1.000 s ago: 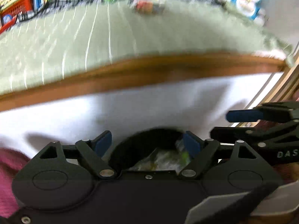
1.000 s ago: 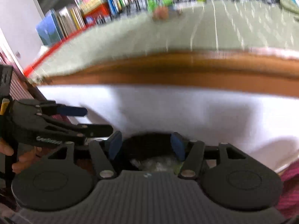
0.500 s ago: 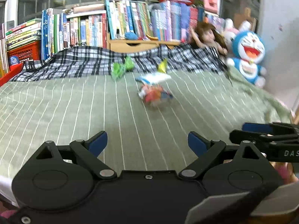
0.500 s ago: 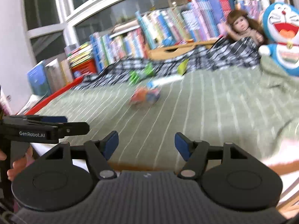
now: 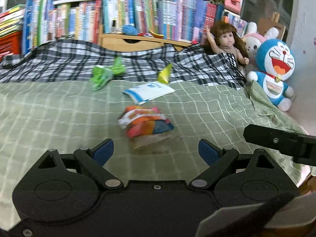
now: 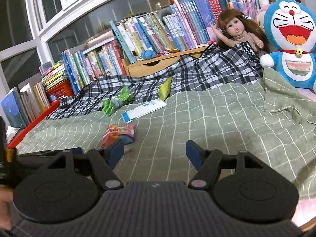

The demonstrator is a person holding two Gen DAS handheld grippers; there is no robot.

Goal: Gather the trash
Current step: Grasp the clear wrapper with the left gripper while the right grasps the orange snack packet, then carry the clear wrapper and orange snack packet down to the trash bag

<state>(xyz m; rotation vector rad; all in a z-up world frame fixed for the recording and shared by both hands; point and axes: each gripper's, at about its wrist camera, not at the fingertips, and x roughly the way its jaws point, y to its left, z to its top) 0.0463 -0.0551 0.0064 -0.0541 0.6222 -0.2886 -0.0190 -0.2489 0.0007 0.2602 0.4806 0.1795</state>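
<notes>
Several pieces of trash lie on the green checked bedspread [image 5: 49, 108]. An orange and pink snack wrapper [image 5: 145, 123] [image 6: 118, 133] lies nearest, just beyond my open left gripper [image 5: 156, 151]. Behind it rest a white and blue packet [image 5: 148, 91] [image 6: 144, 108], a green wrapper [image 5: 104, 75] [image 6: 115, 102] and a yellow-green wrapper [image 5: 165, 74] [image 6: 165, 88]. My right gripper [image 6: 155, 152] is open too, empty, with the snack wrapper just past its left fingertip. Part of the right gripper's black body [image 5: 280, 143] shows at the right of the left wrist view.
A black and white plaid blanket [image 5: 59, 63] covers the far side of the bed. A doll [image 5: 227, 41], a blue plush cat [image 5: 274, 69] and a pink plush rabbit sit at the back right. Bookshelves [image 5: 118, 15] and a wooden drawer box [image 5: 134, 41] line the back.
Both grippers have risen from a black bin with trash inside, beside the bed, and now point across the bedspread, closer to the wrappers. Both stay open and empty.
</notes>
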